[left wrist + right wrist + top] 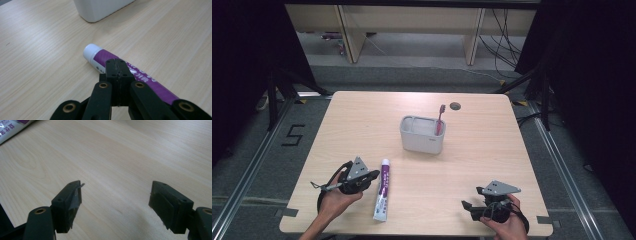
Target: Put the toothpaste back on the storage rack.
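Purple toothpaste tube (140, 72) just beyond closed left hand-held gripper (118, 65), empty.

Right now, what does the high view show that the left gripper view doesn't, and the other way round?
The high view takes in the red toothbrush standing in the grey holder, the right gripper with its jaws apart over bare table, and the left gripper beside the toothpaste tube.

The left gripper view shows up close that its jaws are pressed together with nothing between them, with the tube's white cap lying just beyond them.

Both share the purple and white tube, the holder and the wooden tabletop.
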A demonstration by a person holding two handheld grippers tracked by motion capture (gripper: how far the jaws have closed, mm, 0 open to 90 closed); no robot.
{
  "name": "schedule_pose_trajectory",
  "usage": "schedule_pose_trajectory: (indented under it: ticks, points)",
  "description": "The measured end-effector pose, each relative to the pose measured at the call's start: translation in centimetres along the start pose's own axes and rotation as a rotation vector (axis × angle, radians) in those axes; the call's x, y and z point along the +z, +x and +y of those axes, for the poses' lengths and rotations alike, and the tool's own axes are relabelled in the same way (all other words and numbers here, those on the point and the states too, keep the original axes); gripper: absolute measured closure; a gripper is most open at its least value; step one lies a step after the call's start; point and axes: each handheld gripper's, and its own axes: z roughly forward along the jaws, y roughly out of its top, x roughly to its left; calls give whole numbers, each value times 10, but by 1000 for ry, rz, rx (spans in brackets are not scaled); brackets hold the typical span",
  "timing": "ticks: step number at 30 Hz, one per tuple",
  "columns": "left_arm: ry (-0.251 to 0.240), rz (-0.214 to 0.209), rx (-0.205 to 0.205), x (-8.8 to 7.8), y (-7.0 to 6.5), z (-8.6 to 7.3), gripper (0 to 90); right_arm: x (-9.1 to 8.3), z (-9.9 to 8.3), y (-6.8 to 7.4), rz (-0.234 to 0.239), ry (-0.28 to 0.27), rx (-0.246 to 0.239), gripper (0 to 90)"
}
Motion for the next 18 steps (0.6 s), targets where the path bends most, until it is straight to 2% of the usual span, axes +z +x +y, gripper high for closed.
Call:
schedule_pose_trajectory:
  ticks: [1, 4, 5, 8, 10, 12, 18]
  points:
    - [5, -1, 4, 1, 2, 1, 894, 0, 0, 0, -22, 0, -4, 267]
    - [-3, -10, -5, 7, 3, 6, 894, 0, 0, 1, -25, -4, 13, 267]
    - [-5, -16, -1, 10, 3, 9, 894, 0, 0, 0, -22, -11, -1, 267]
    - [-1, -28, 7, 15, 4, 14, 893, 0, -1, 2, -21, 5, 21, 267]
    - [13, -34, 16, 20, 5, 19, 893, 0, 0, 1, -28, -2, 18, 267]
    - [20, -52, 4, 25, 6, 24, 893, 1, -1, 1, -28, 0, 14, 267]
    - [54, -52, 4, 40, 12, 32, 893, 1, 0, 0, -24, -1, 4, 267]
